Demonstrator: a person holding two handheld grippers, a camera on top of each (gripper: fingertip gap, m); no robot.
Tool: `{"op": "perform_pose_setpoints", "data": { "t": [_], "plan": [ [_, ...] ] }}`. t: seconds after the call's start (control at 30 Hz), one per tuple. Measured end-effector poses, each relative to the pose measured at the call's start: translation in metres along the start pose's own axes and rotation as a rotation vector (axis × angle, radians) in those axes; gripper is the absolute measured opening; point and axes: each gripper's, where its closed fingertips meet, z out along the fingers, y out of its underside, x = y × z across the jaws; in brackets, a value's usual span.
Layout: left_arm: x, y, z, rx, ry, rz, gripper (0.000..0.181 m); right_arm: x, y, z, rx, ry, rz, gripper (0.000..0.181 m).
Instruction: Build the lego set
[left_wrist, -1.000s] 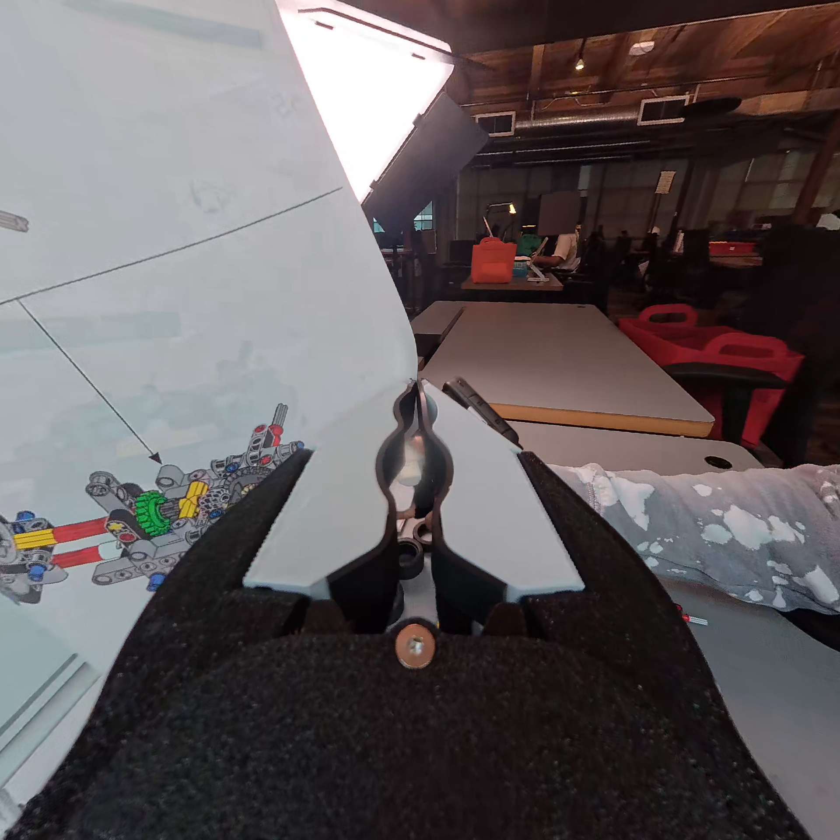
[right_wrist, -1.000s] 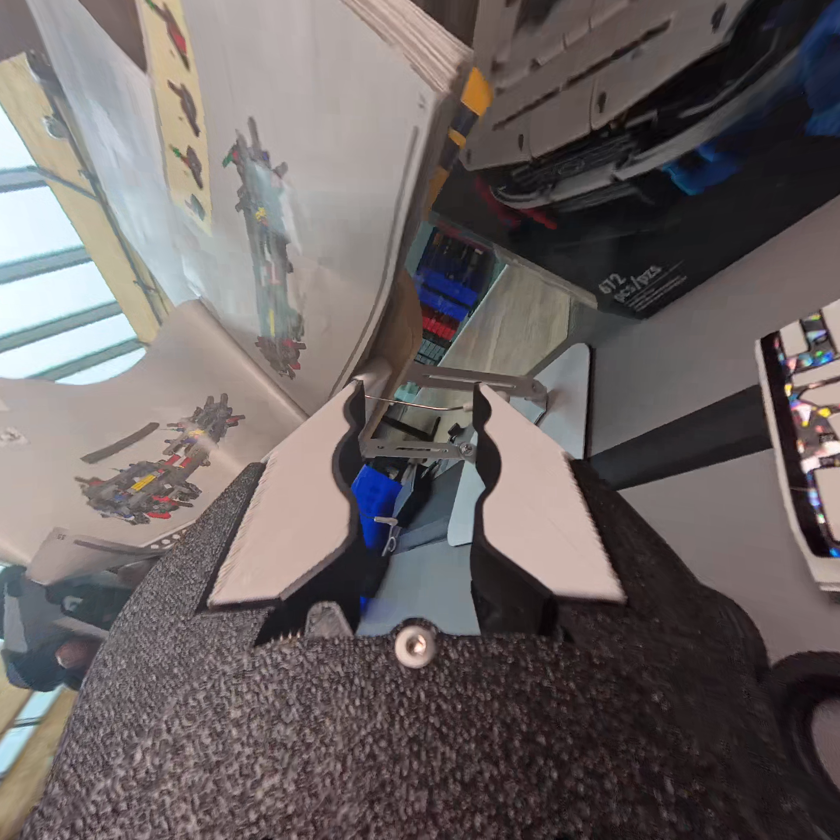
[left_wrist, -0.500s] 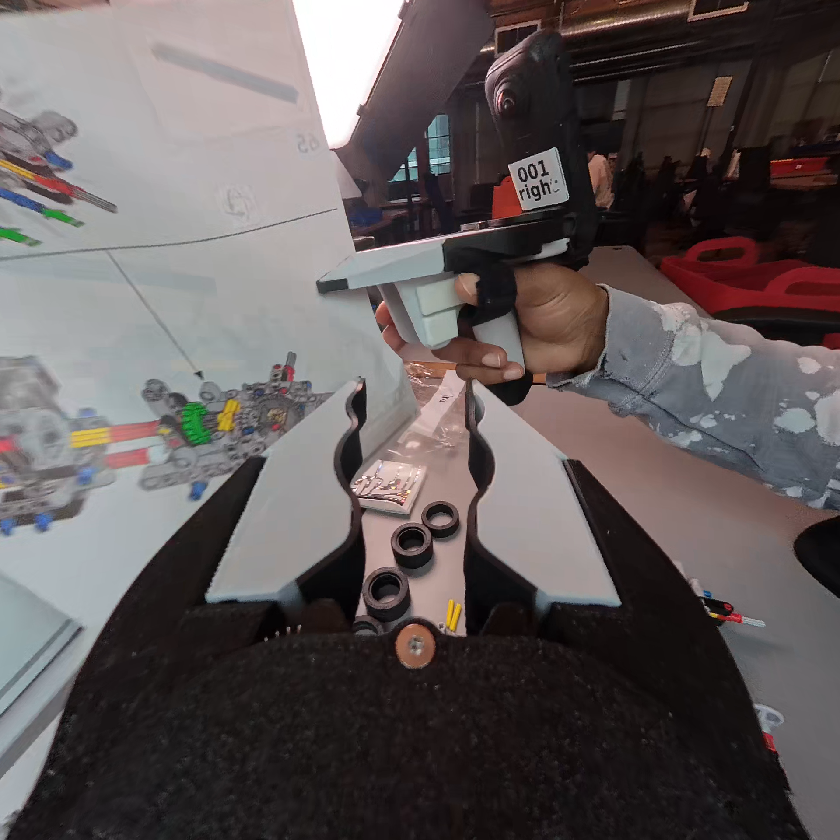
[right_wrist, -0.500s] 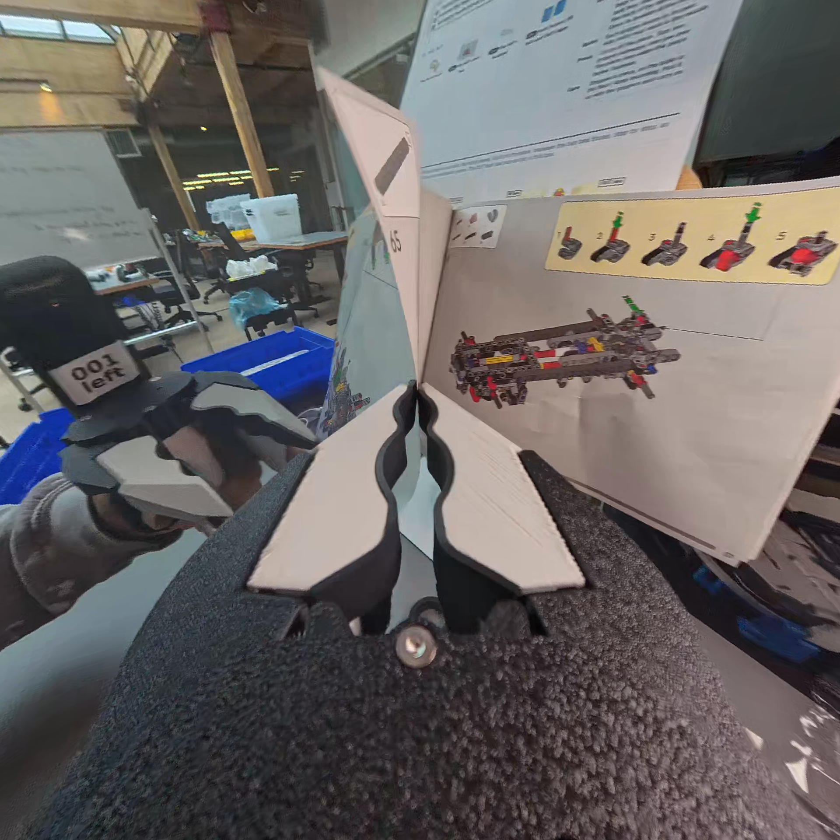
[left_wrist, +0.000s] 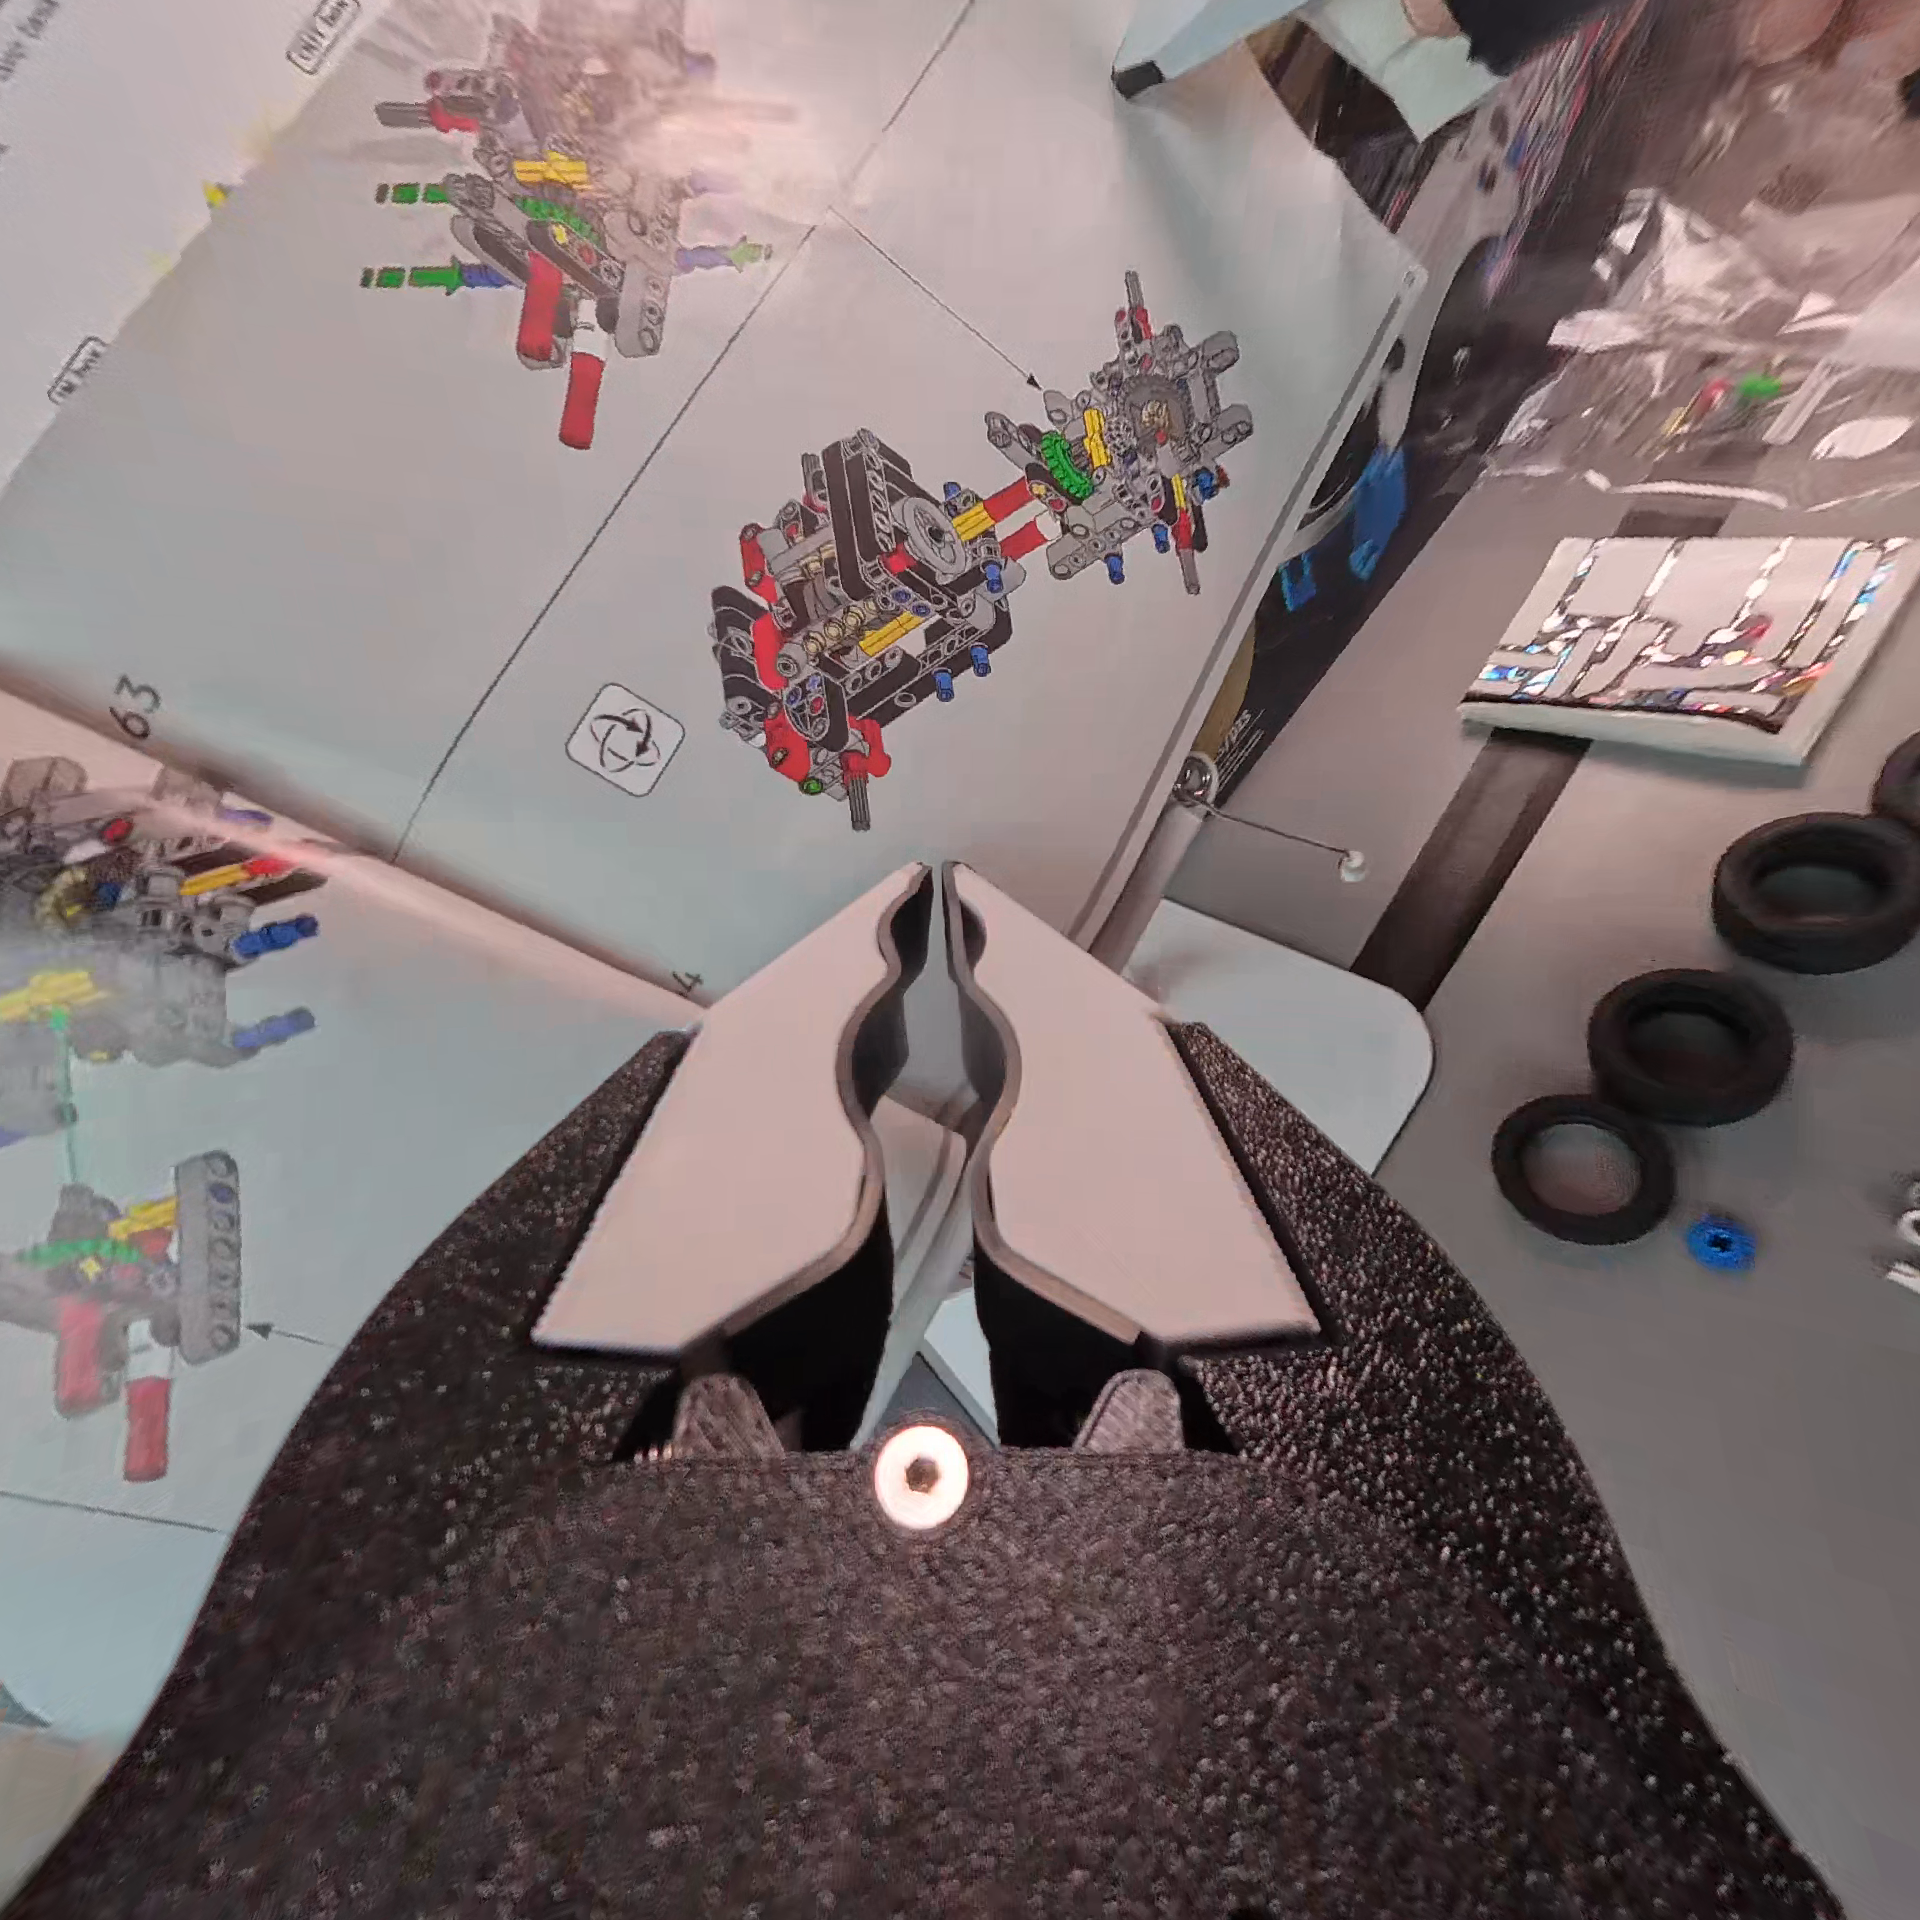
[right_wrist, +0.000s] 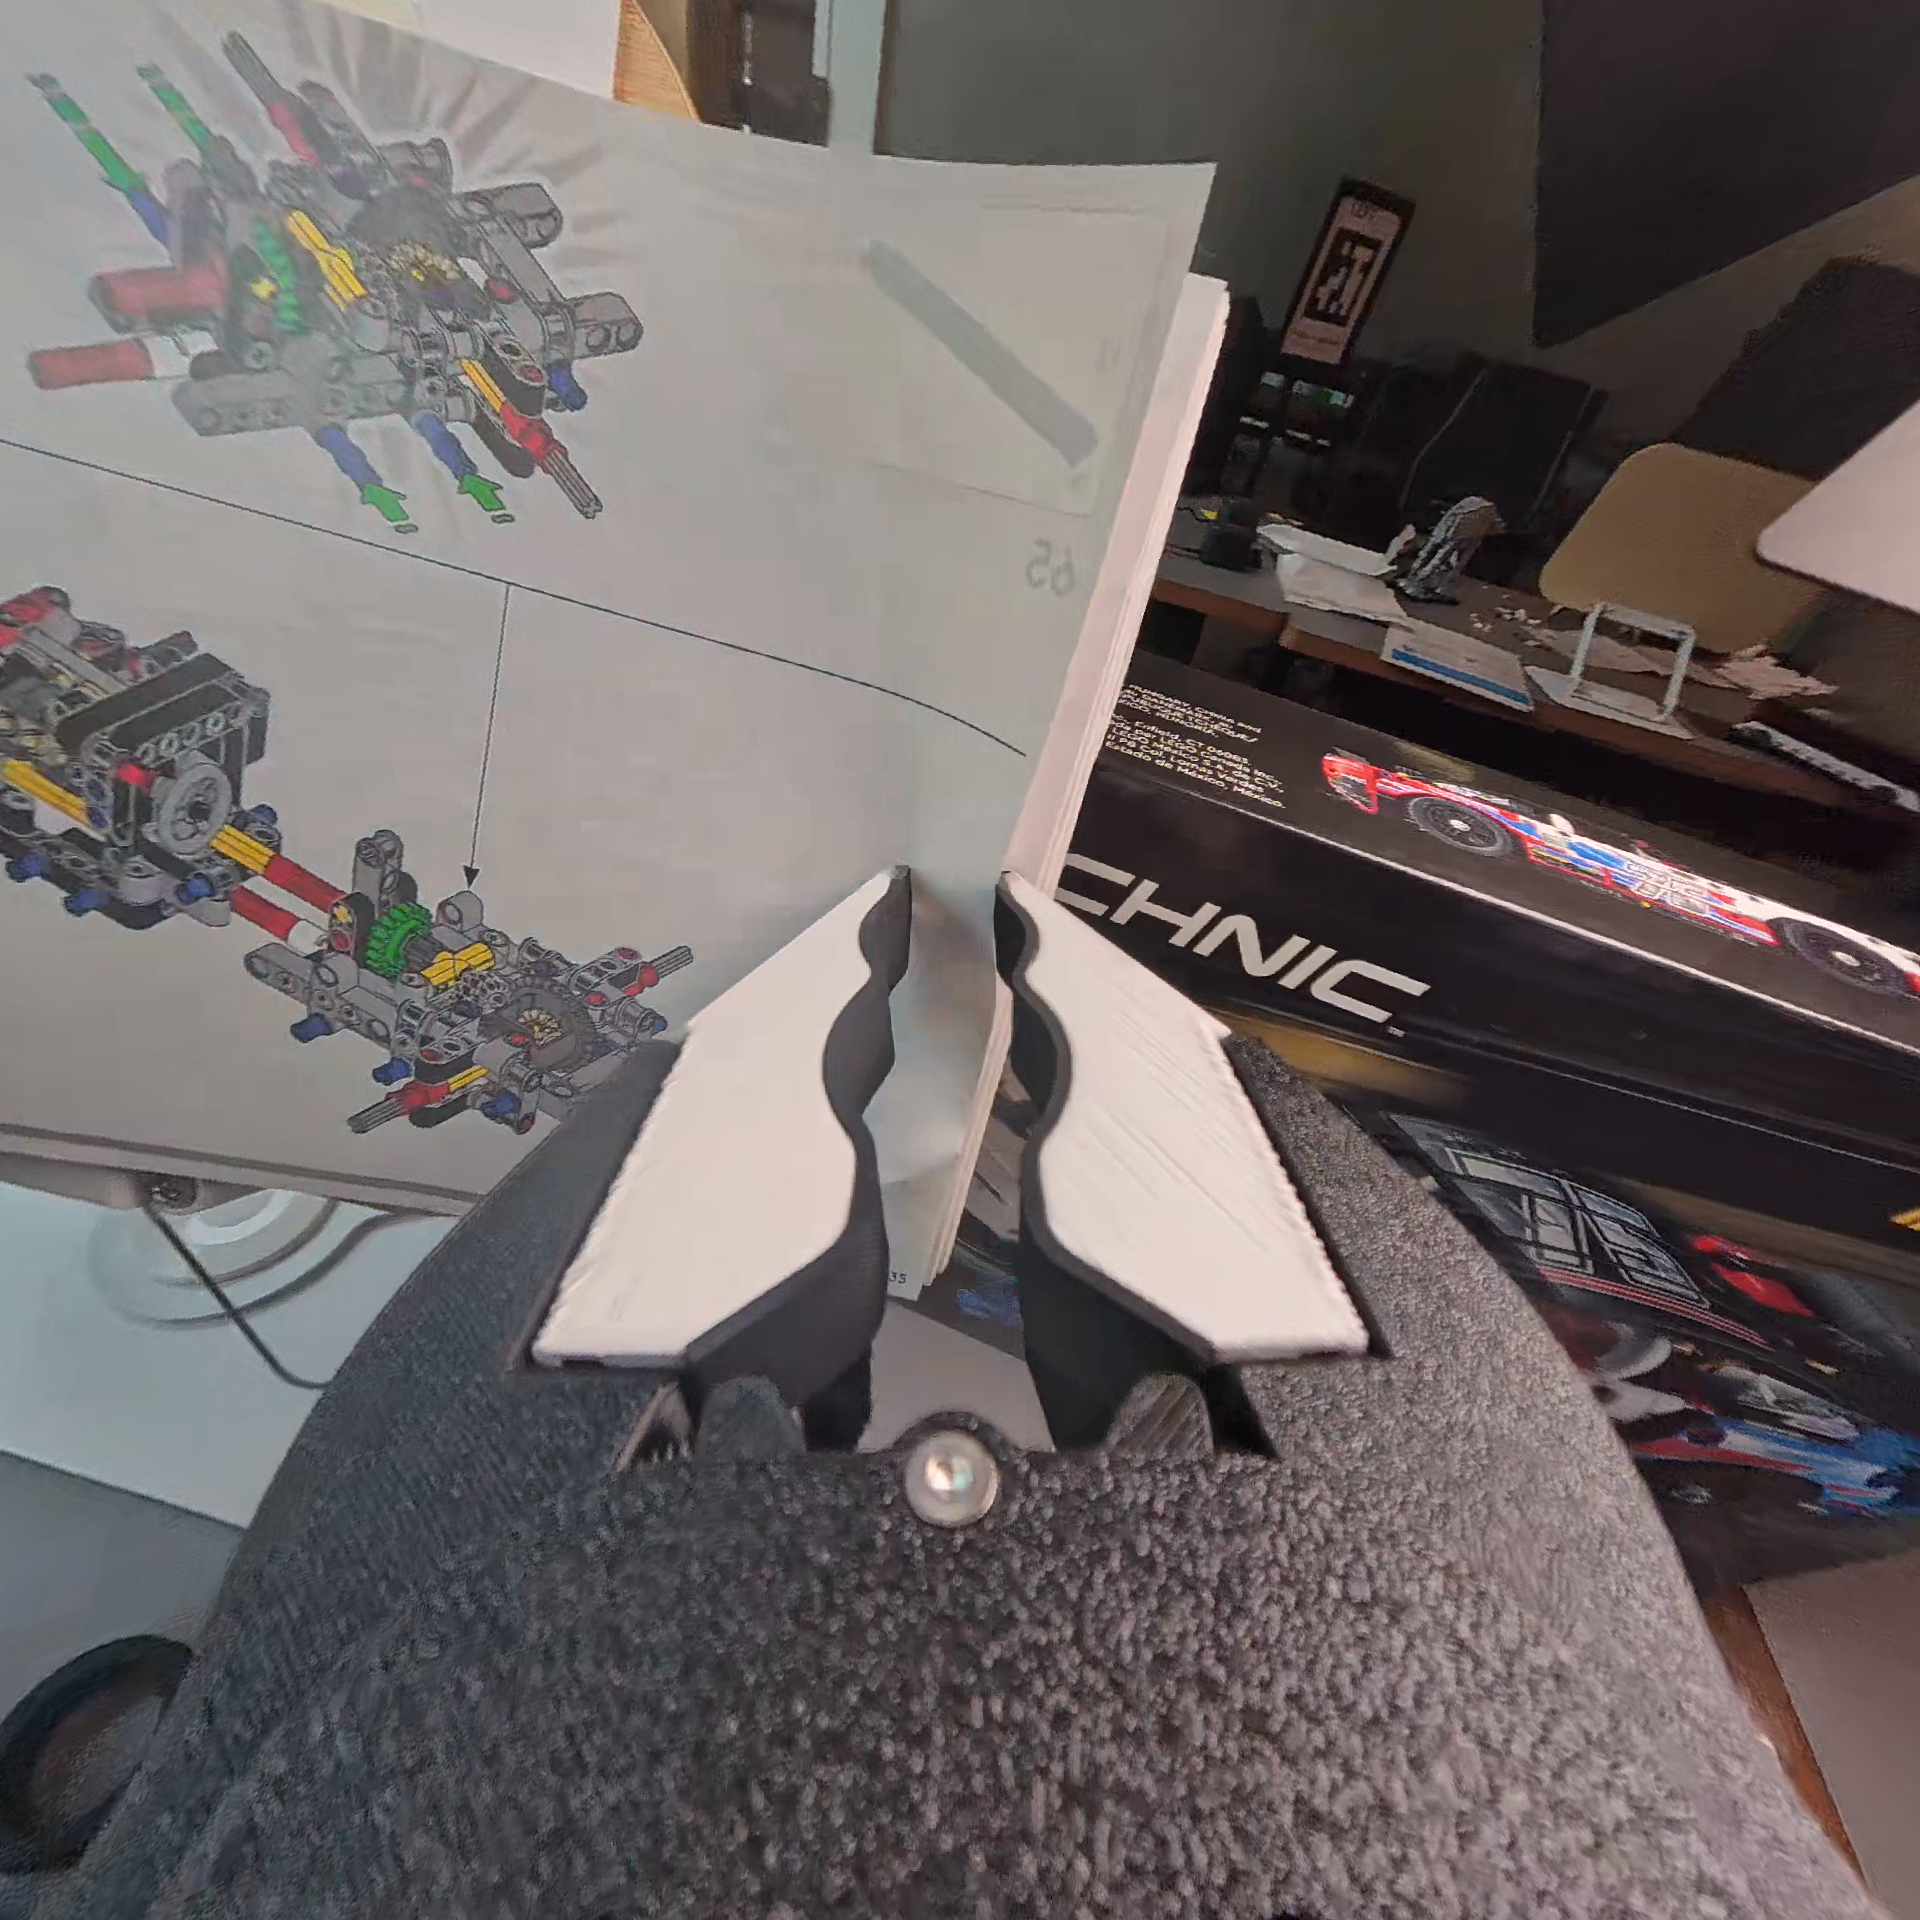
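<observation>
The left gripper (left_wrist: 935, 868) is seen with its jaws nearly together, pinched on the lower edge of a page of the instruction booklet (left_wrist: 644, 499), which stands propped on a stand at the rear of the bench (left_wrist: 1621, 1538). The right gripper (right_wrist: 951, 878) is held narrowly open around the thick stack of pages (right_wrist: 1122, 644) at the booklet's right edge; whether the stack is actually clamped cannot be told. Diagrams of a partly assembled chassis are shown on the open spread. Three black tyres (left_wrist: 1688, 1044) and a small blue piece (left_wrist: 1720, 1242) are noted lying loose toward the right edge of the bench, with a foil sticker sheet (left_wrist: 1683, 644) just behind them and the set's box (right_wrist: 1455, 914) behind the booklet. No assembled model is visible in either view. Progress is judged early: pages are being handled, and the build itself remains to be done.
</observation>
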Motion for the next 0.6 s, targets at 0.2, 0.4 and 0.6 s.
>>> {"op": "perform_pose_setpoints", "data": {
  "t": [0.2, 0.4, 0.6],
  "plan": [
    [-0.006, 0.01, 0.024, -0.116, -0.037, 0.069, 0.0, 0.017, -0.016, -0.045, 0.204, 0.227, -0.007, 0.043],
    [-0.006, 0.011, 0.026, -0.106, -0.062, 0.089, 0.001, -0.134, 0.068, -0.048, 0.092, -0.137, -0.314, 0.042],
    [-0.007, 0.012, 0.026, -0.12, -0.074, 0.11, 0.001, -0.157, 0.107, -0.022, -0.051, -0.073, -0.632, 0.002]
  ]
}}
